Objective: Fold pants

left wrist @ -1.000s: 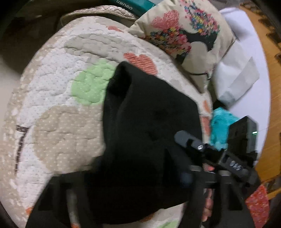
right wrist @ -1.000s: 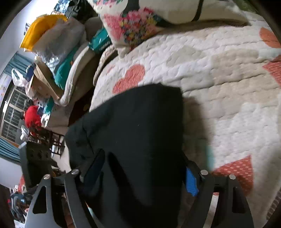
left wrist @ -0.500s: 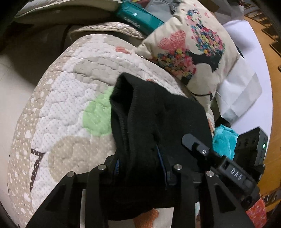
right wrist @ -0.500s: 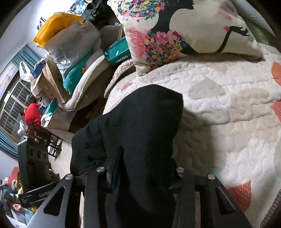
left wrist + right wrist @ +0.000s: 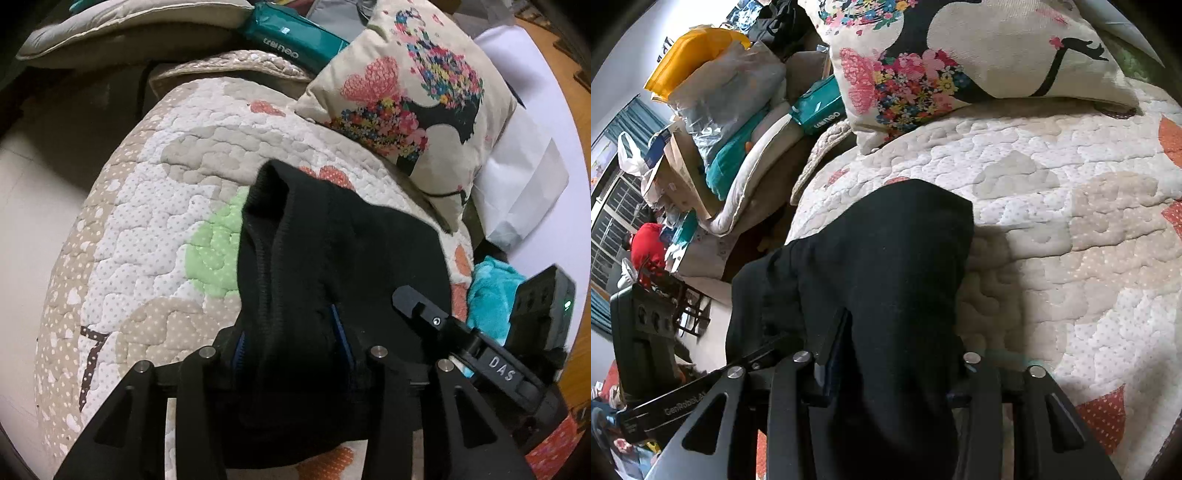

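the black pants point(image 5: 332, 266) look soft and floppy (bunched fabric fills both grippers' half-closed jaws), best pinched along the hem.

One pr black pants point(image 5: 332, 266), one floral pillow point(image 5: 417, 85), one quilt point(image 5: 147, 206), two grippers showing; pillow sitting at 1 o'clock.

Black pants point(image 5: 886, 266) between right gripper point(image 5: 890, 354) jaws
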The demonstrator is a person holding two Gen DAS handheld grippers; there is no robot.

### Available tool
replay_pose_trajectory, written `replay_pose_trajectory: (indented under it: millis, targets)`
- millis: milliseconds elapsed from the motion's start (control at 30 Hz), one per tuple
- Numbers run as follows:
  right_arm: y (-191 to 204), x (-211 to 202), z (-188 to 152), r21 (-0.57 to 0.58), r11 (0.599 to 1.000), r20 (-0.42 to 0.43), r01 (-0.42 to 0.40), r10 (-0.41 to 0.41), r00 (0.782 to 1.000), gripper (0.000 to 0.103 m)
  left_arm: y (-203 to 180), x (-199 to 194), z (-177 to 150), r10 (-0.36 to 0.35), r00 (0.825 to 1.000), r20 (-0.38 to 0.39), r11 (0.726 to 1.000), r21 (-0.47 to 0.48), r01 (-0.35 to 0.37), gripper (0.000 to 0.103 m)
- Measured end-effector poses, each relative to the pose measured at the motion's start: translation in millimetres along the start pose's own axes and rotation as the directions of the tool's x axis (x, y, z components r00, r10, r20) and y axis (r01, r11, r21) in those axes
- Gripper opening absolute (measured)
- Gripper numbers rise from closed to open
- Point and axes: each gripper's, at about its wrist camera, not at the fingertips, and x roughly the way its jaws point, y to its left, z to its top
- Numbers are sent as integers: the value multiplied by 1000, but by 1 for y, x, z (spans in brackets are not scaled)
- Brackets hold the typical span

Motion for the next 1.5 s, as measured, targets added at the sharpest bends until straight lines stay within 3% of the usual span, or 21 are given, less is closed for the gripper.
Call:
replay_pose_trajectory:
  millis: [167,267,367,533,633,733,833,900,1033,1100,1200,1267,1400,1500]
  targets:
    - [-3,-24,2,48,998,67,51,-54,996,64,7,-18,8,35,998,47,999,-36,-34,41]
    - [1,-41,2,43,997,112,62,-67,991,66,6,-17,8,142,988,54,990,-14,-142,45]
    - [14,-37,-4,-9,997,68,83,-82,994,67,11,-10,6,183,982,36,983,-10,-183,52]
    - [12,-7,-18,-106,964,-16,244,-247,969,72,21,-20,9,170,985,33,984,-58,-168,54]
    - [-1,-22,-14,-10,980,18,201,-201,980,73,16,-38,9,195,977,91,980,-58,-190,54]
    - [0,-39,-10,10,983,57,182,-183,981,73,3,-48,6,190,974,121,982,-10,-190,55]
    - [3,-46,-14,3,987,45,162,-162,986,74,-8,-39,1,274,957,95,958,57,-280,55]
    - [6,-45,-23,-13,987,17,163,-163,987,75,-5,-26,-5,335,942,34,939,74,-337,55]
    - [9,-35,-51,-63,977,-49,203,-206,977,77,10,-23,-16,350,937,-13,936,31,-349,66]
    - [5,-32,-59,-60,974,-61,217,-220,974,86,11,-27,-16,338,941,-12,940,44,-338,66]
    - [-1,-32,-59,-37,977,-67,211,-213,975,89,8,-42,-5,276,960,52,960,32,-278,66]
    - [-1,-38,-56,-20,980,-44,199,-199,979,89,6,-52,12,257,959,120,965,18,-261,66]
    - [7,-51,-51,-47,978,8,205,-205,979,89,0,-41,49,340,925,168,936,38,-351,66]
    - [8,-47,-53,-65,970,-9,234,-235,972,89,-2,6,71,452,889,77,879,130,-458,66]
